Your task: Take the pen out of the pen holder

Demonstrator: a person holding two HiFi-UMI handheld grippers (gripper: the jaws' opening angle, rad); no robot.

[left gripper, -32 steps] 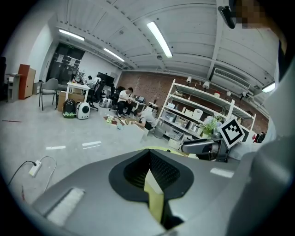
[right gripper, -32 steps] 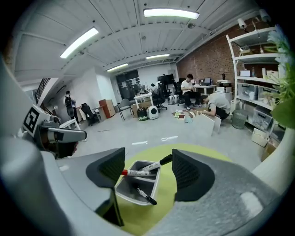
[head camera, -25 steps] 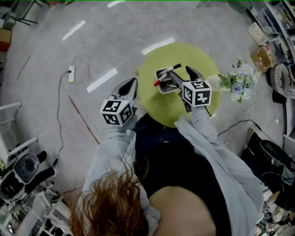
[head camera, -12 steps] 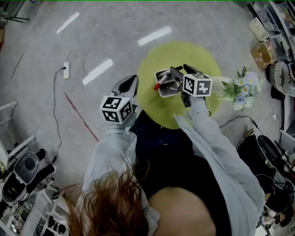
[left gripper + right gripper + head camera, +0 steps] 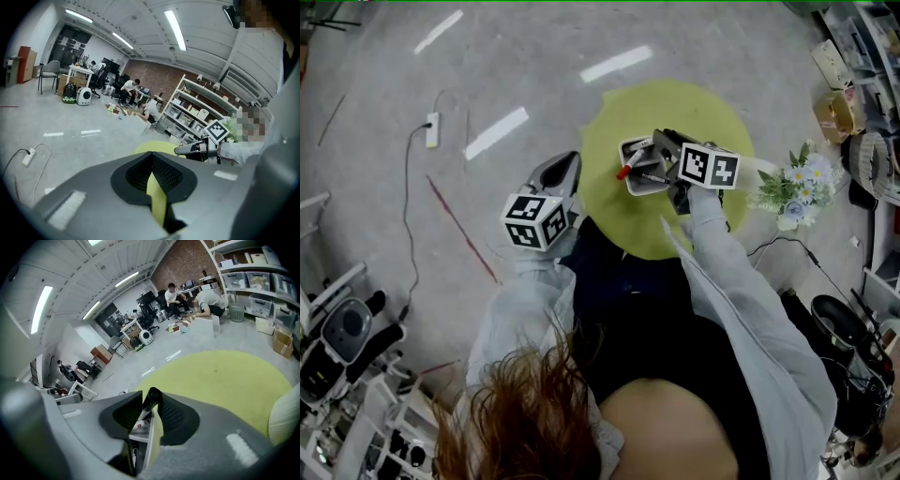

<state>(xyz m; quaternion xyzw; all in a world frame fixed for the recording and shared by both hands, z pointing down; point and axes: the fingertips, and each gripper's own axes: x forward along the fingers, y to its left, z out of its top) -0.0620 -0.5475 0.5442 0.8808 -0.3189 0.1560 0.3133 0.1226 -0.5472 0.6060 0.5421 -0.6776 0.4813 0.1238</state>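
Now, the right gripper (image 5: 151,401): its jaws have just been closing, and they sit pinched on the black top end of a slim white-barrelled pen (image 5: 140,423) with a red tip. That pen leans in the small pale rectangular pen holder (image 5: 139,437), its lower part down inside, not lifted out yet. In the head view the pen holder (image 5: 639,173) stands on the round yellow-green table (image 5: 675,103), with a second, dark pen (image 5: 652,178) lying in it.

Over to the left gripper (image 5: 151,161): jaws together, nothing between them, just a sliver of table showing past them. It hangs beside the table's near-left edge, well apart from the pen holder. So nothing steadies that holder!

The danger, I'd say, is that the grip sits right at the pen's end, so the barrel could swivel or slide as it rises. Pull across the lean rather than along it, and the barrel may catch the rim and drag or tip the light holder, spilling the dark pen. A bunch of pale blue and white flowers (image 5: 792,183) off the table's right side looks safely clear.
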